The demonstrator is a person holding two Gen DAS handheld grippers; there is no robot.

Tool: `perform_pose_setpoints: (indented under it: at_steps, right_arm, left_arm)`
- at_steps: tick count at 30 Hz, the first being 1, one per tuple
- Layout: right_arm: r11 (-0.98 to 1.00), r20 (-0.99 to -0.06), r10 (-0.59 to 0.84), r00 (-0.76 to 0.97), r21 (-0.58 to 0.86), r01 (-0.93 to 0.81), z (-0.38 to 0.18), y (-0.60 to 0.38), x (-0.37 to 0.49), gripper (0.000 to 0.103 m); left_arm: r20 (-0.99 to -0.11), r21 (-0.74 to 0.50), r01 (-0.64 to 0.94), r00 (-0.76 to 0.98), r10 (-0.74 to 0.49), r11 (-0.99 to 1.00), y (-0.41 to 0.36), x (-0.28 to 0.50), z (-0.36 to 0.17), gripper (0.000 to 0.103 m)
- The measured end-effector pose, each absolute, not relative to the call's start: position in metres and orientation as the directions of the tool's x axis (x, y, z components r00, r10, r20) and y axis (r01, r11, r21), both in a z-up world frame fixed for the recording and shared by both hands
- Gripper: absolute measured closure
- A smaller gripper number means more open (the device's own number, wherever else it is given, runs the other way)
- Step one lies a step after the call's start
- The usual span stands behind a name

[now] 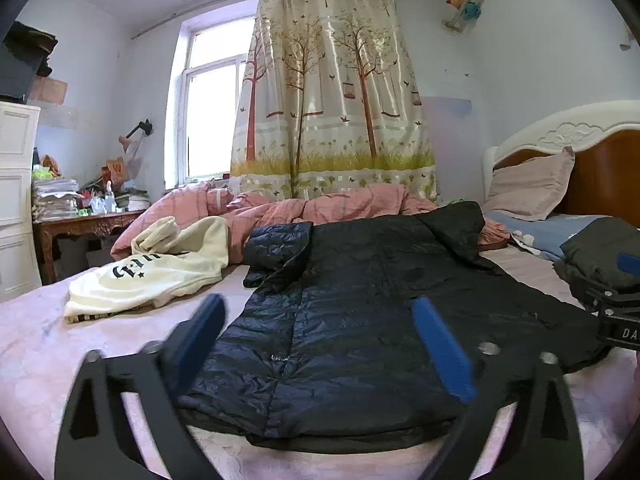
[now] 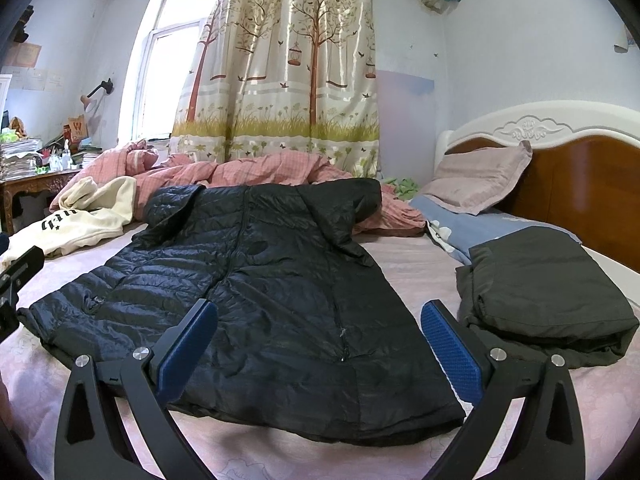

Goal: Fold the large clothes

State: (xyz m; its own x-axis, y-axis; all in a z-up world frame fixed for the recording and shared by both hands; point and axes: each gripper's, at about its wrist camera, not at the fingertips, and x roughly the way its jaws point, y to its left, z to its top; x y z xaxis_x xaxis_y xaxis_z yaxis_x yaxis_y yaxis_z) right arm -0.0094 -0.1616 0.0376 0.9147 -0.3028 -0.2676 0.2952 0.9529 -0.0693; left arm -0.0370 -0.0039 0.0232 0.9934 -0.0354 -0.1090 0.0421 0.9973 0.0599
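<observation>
Black down jacket: spread flat on the pink bed sheet, hem toward us, ready, we judge, for folding.
Left gripper: jaws apart, holding nothing, over the jacket's hem.
Right gripper: likewise spread and holding nothing, at the jacket's hem.
Cream sweatshirt: left of the jacket, unfolded.
Dark folded garment: right of the jacket, apparently finished.

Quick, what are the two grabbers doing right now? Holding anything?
Left gripper: open, holding nothing, above the hem of the black jacket.
Right gripper: open, holding nothing, above the same jacket.
</observation>
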Motion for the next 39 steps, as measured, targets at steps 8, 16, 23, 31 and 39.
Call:
perform_pose_setpoints:
  at_steps: [8, 16, 23, 31, 39]
  right_arm:
    - [0.949, -0.274, -0.312, 0.91, -0.053, 0.31, 0.042, -0.169, -0.01, 0.0]
    - [0.951, -0.264, -0.308, 0.914, -0.045, 0.307, 0.053, -0.184, -0.019, 0.0]
    - [0.942, -0.246, -0.33, 0.911, -0.026, 0.334, 0.066, -0.21, -0.043, 0.0]
    - [0.911, -0.38, -0.333, 0.863, 0.105, 0.398, 0.058, -0.255, -0.054, 0.01]
    - [0.867, -0.63, -0.127, 0.766, 0.305, 0.394, 0.009, -0.308, -0.034, 0.023]
  left_arm:
    - [-0.09, 0.103, 0.029, 0.996, -0.019, 0.994, -0.013, -0.039, 0.021, 0.0]
    - [-0.096, 0.053, -0.033, 0.995, 0.038, 0.998, 0.016, -0.052, 0.041, 0.0]
    - [-0.085, 0.157, -0.058, 0.994, 0.072, 0.986, 0.044, -0.069, 0.046, 0.002]
    - [-0.324, -0.01, -0.119, 0.94, 0.11, 0.993, 0.085, -0.032, 0.03, 0.02]
    - [-0.595, -0.177, -0.197, 0.802, 0.055, 0.964, 0.14, 0.017, -0.006, 0.058]
